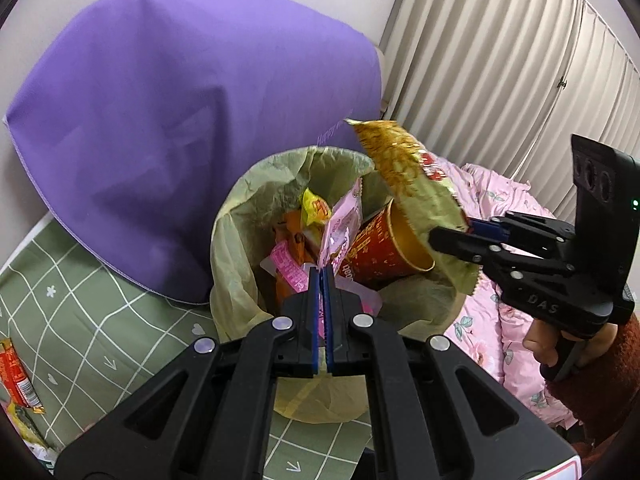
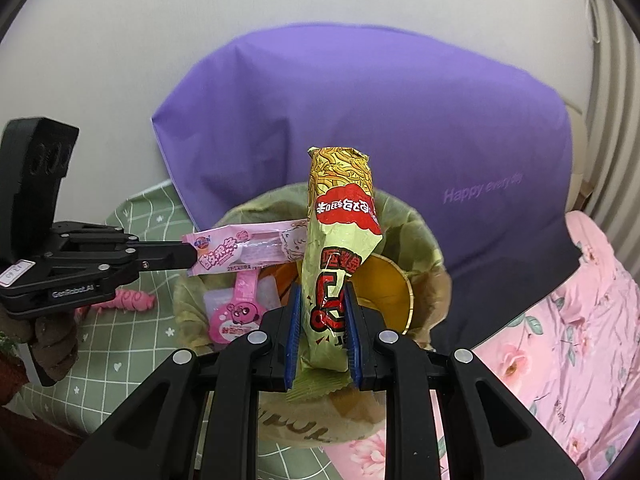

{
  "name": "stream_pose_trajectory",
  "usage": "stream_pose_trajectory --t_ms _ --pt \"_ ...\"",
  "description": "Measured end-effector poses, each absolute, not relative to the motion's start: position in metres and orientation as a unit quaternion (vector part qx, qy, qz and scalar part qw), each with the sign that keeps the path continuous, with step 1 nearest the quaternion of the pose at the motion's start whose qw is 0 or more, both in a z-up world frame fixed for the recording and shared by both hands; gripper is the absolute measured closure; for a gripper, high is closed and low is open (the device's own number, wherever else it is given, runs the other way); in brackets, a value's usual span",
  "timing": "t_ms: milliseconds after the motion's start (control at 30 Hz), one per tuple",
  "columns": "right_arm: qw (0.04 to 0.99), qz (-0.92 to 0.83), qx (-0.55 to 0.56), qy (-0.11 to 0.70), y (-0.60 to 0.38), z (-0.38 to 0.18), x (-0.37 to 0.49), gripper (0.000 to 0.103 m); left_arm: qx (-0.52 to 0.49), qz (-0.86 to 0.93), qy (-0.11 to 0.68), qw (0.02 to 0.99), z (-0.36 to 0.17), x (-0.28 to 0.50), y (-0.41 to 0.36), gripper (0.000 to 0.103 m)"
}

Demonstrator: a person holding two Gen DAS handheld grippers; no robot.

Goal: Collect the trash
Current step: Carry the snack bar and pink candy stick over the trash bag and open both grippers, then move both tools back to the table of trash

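Note:
A bin lined with a pale green bag [image 1: 236, 236] [image 2: 424, 236] stands on the bed, holding a red paper cup [image 1: 376, 252], pink wrappers and a yellow wrapper [image 1: 314, 208]. My left gripper [image 1: 322, 276] [image 2: 192, 258] is shut on a flat pink snack wrapper [image 1: 340, 228] [image 2: 248, 248] over the bin's mouth. My right gripper [image 2: 322, 312] [image 1: 448, 240] is shut on a yellow-green noodle packet [image 2: 340, 240] [image 1: 412, 184], held upright above the bin's right side.
A large purple bag [image 1: 180, 120] [image 2: 380, 128] leans against the wall behind the bin. Green checked sheet [image 1: 80, 320], pink floral quilt [image 2: 580, 320], a red wrapper [image 1: 16, 380] at the left edge, and a pink toy [image 2: 128, 300] lie around. Curtains [image 1: 500, 60] hang at right.

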State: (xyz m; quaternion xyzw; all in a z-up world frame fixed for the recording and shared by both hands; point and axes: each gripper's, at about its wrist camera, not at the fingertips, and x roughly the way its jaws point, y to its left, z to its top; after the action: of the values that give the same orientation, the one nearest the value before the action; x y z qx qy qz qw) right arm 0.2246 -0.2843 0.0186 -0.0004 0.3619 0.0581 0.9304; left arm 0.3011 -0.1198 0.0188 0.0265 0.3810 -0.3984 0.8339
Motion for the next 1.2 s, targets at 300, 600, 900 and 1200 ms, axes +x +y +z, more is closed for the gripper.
stream_pose_trajectory --t_ms 300,600,900,1200 --pt "0.904 0.056 -0.026 0.423 -0.293 -0.017 0.276 0.083 0.05 -0.363 0.428 0.826 -0.011 0.329 -0.148 0.101" --pt "0.904 0.059 -0.036 0.422 -0.291 -0.011 0.262 0.083 0.048 -0.362 0.431 0.825 -0.013 0.322 -0.148 0.101" --pt "0.911 0.042 -0.033 0.409 -0.287 -0.007 0.255 0.069 0.007 -0.366 0.416 0.833 0.001 0.319 -0.123 0.076" --pt "0.927 0.023 -0.045 0.371 -0.269 0.016 0.247 0.054 -0.017 -0.299 0.358 0.885 0.018 0.3 -0.057 0.063"
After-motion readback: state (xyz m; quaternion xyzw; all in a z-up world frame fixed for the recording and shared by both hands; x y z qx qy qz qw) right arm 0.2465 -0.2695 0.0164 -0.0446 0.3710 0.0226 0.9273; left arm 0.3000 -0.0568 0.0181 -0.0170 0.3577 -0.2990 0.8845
